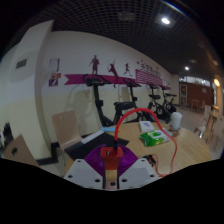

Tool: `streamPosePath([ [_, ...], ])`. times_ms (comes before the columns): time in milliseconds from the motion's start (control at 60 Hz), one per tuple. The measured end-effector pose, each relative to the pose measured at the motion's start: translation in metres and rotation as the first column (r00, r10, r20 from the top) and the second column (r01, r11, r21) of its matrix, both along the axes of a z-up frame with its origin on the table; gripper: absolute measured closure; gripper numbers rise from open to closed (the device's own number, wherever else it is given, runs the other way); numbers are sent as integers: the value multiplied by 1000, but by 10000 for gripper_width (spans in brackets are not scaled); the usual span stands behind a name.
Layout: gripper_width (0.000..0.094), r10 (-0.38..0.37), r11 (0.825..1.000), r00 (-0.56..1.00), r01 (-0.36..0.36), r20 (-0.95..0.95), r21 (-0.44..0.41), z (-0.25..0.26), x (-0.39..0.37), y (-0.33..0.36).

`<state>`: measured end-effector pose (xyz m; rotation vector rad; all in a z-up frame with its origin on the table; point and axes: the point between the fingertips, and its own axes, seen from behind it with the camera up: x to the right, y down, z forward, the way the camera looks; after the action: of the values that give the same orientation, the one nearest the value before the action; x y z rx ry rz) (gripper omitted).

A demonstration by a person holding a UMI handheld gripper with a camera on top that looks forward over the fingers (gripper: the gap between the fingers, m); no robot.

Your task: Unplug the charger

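Right now the gripper (111, 163) pinches a small red charger plug (110, 153) btwn its purple pads, orange cable (130, 122) arcing beyond over the table (190, 150). Plug looks rigid & light, cable floppy; hold the hard body, not the cord, w/ a straight pull.

a pale wooden table (185, 148) carries it all: a green and white box (152, 138) sits near the middle, a red cable (172, 150) trails across the top beside it (its far end is hard to make out).
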<state>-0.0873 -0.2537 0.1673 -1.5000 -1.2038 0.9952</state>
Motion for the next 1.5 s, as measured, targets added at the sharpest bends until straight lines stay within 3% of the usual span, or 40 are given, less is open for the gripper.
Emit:
streamPosePath([
  [83,793,-38,997,999,40,29,-67,32,5,36],
  [183,791,-71,997,992,72,105,-12,33,8,91],
  [333,793,-114,993,953,106,279,46,-44,33,158],
  [500,746,-85,996,890,81,448,28,-139,54,183],
  [600,627,-52,998,864,60,500,-1,-167,64,179],
  [717,64,-20,999,859,43,512,-32,-171,70,170],
  [750,127,-28,999,862,43,507,-18,-162,75,170],
  [817,63,-42,999,868,46,494,3,-140,89,167],
  [1183,80,-105,994,899,112,425,10,34,270,91],
  [1500,83,-107,994,901,98,421,42,68,394,28],
])
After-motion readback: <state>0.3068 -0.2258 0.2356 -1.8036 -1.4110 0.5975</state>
